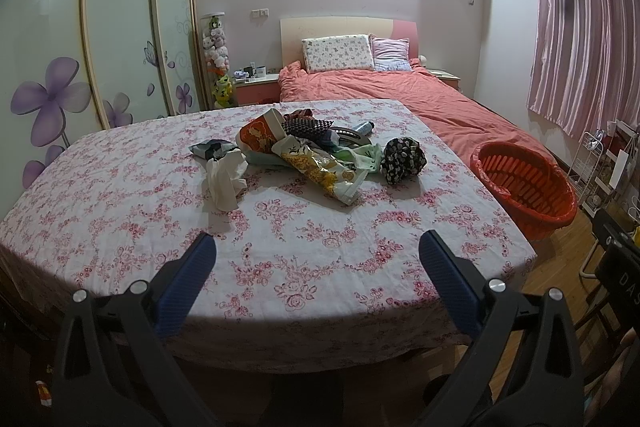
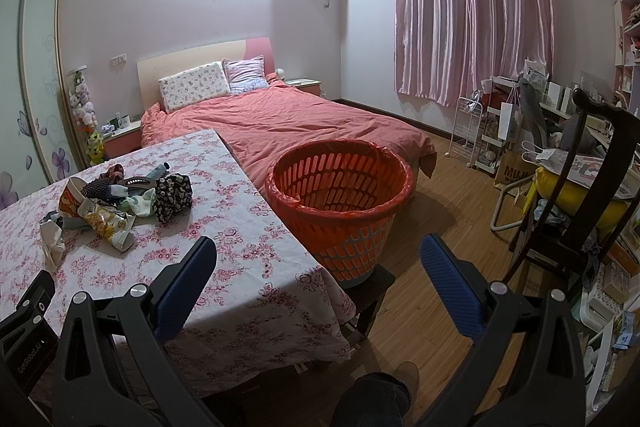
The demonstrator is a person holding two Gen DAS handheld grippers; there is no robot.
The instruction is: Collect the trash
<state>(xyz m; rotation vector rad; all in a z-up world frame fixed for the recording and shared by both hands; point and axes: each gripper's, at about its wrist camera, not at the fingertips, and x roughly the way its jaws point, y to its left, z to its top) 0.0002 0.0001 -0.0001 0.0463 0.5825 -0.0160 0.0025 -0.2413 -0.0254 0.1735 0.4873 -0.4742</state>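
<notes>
A heap of trash lies mid-table on the floral tablecloth [image 1: 120, 211]: a crumpled white tissue [image 1: 225, 179], a yellow snack bag [image 1: 324, 169], an orange paper cup [image 1: 259, 135], a dark wrapper [image 1: 210, 149] and a black floral cloth bundle [image 1: 402, 154]. The same heap shows at the left in the right wrist view, with the snack bag [image 2: 106, 223]. An orange basket [image 2: 340, 199] with a red liner stands on a dark stool at the table's right side. My left gripper [image 1: 318, 251] hangs open above the table's near part, short of the heap. My right gripper [image 2: 318, 255] is open, empty, over the table's corner and basket.
A bed [image 2: 288, 123] with a coral cover lies behind the table. A dark wooden chair [image 2: 592, 195] and cluttered shelves [image 2: 500, 131] crowd the right side. Wooden floor [image 2: 440, 211] lies open beyond the basket. A sliding wardrobe [image 1: 120, 27] lines the left wall. A person's knee [image 2: 376, 399] shows below.
</notes>
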